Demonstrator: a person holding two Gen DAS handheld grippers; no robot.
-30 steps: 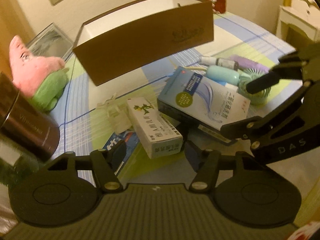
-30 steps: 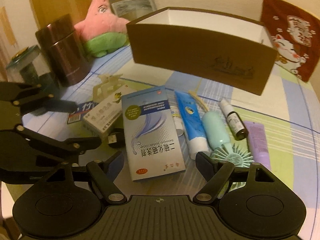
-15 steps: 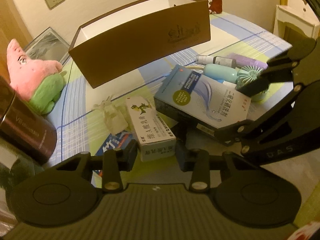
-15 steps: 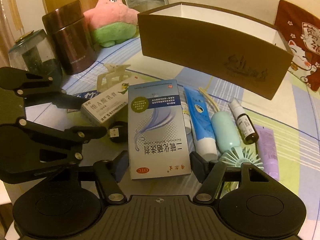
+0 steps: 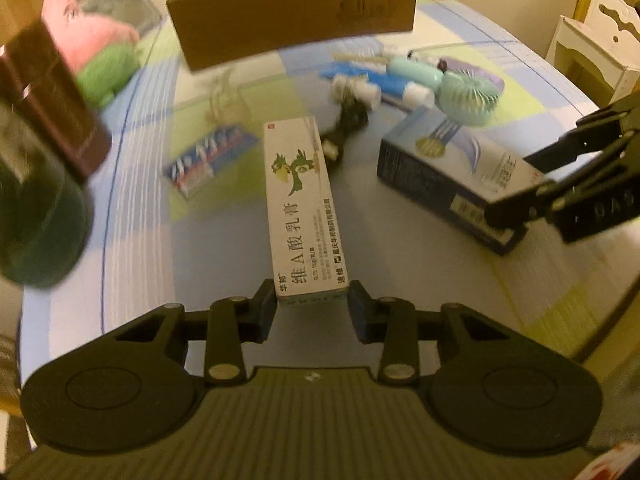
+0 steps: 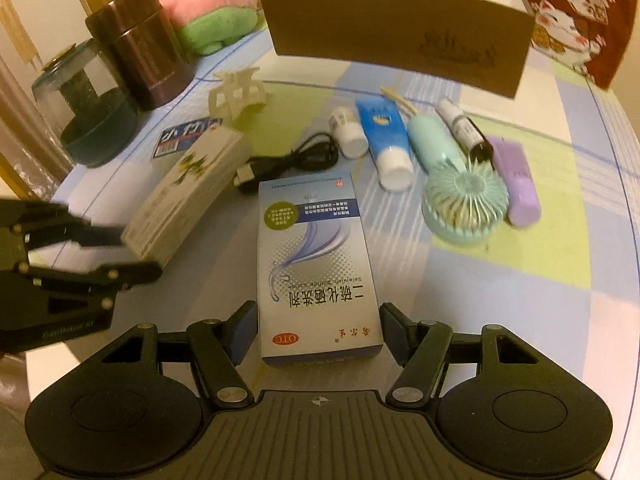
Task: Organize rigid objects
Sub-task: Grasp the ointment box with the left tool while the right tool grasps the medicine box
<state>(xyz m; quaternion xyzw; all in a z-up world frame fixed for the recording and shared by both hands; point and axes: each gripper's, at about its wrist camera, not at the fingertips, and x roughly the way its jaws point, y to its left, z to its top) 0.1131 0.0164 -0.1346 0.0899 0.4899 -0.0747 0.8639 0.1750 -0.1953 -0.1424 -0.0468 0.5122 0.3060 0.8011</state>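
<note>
A long white carton with green print (image 5: 302,204) sticks out ahead of my left gripper (image 5: 312,312). Its near end sits between the pads, and the jaws are closing on it. From the right wrist, the white carton (image 6: 188,196) hangs tilted off the tablecloth in the left gripper (image 6: 124,254). My right gripper (image 6: 319,330) is shut on the near end of a blue-and-white medicine box (image 6: 316,264). The left wrist view shows that medicine box (image 5: 448,168) raised in the right gripper (image 5: 516,186). An open brown cardboard box (image 6: 400,40) stands at the back.
On the checked tablecloth lie a mint hand fan (image 6: 464,204), a blue tube (image 6: 384,136), a purple tube (image 6: 518,184), a small white bottle (image 6: 348,130), a black cable (image 6: 296,158), a hair clip (image 6: 238,94) and a flat blue pack (image 6: 186,136). A brown canister (image 6: 140,52), glass jar (image 6: 80,120) and pink plush (image 6: 216,12) stand left.
Both grippers closed onto their boxes. The white carton and the medicine box were pulled apart from each other, uncovering the black cable. The left gripper swung left with its carton.
</note>
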